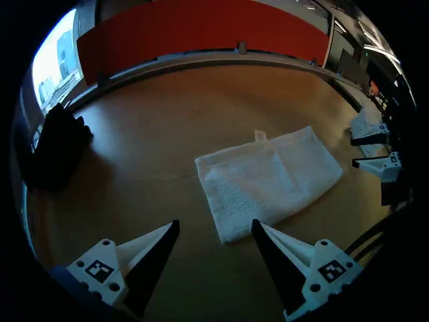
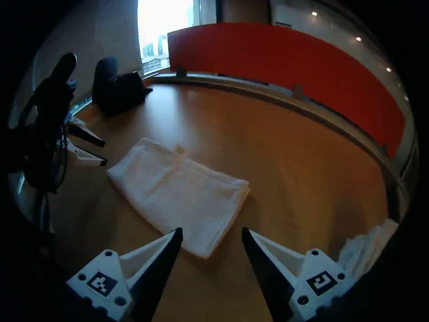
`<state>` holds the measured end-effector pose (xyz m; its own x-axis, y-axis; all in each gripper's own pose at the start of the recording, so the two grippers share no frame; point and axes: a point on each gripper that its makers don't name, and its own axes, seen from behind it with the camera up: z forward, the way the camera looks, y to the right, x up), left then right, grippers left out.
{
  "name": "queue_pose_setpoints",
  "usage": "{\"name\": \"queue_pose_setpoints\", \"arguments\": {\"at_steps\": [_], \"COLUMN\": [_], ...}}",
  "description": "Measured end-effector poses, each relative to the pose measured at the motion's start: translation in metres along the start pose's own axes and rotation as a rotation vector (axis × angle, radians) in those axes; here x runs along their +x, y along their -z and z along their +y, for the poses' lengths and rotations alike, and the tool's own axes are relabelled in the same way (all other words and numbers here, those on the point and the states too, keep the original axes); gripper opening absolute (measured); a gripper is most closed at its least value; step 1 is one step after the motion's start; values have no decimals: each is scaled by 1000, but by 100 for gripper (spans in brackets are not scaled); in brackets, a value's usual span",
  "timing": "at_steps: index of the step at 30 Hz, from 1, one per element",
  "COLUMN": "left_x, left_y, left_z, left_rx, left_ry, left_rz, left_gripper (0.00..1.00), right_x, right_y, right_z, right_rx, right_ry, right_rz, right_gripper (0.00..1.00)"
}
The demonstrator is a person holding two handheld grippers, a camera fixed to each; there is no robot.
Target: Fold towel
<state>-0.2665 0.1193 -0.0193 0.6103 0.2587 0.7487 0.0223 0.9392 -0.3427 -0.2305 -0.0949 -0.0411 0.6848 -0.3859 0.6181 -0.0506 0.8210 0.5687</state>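
Note:
A white towel lies folded into a flat rectangle on the wooden table, a small tag sticking out at its far edge. My left gripper hovers open just short of the towel's near corner, nothing between its fingers. At the right edge of the left gripper view the other gripper's fingers stand apart beside the towel. In the right gripper view the same towel lies ahead, and my right gripper is open above its near end. The left gripper's fingers show at the far left there.
A black bag sits at the table's far left by the window; it is also the dark bag in the right gripper view. A red partition runs behind the table. More white cloth lies at the table's right edge.

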Motion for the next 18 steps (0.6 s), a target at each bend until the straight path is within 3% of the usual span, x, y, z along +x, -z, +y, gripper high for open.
{"name": "queue_pose_setpoints", "arguments": {"at_steps": [8,18], "left_x": [-19,-23], "left_y": [11,23], "left_z": [1,-4], "left_rx": [11,33], "left_ry": [34,70], "left_rz": [-1,18], "left_gripper": [100,100], "right_x": [-14,-14], "right_y": [11,9], "right_z": [-6,-7], "right_rx": [0,10], "right_ry": [-10,15], "right_rz": [-5,-10], "right_gripper": [85,85]}}
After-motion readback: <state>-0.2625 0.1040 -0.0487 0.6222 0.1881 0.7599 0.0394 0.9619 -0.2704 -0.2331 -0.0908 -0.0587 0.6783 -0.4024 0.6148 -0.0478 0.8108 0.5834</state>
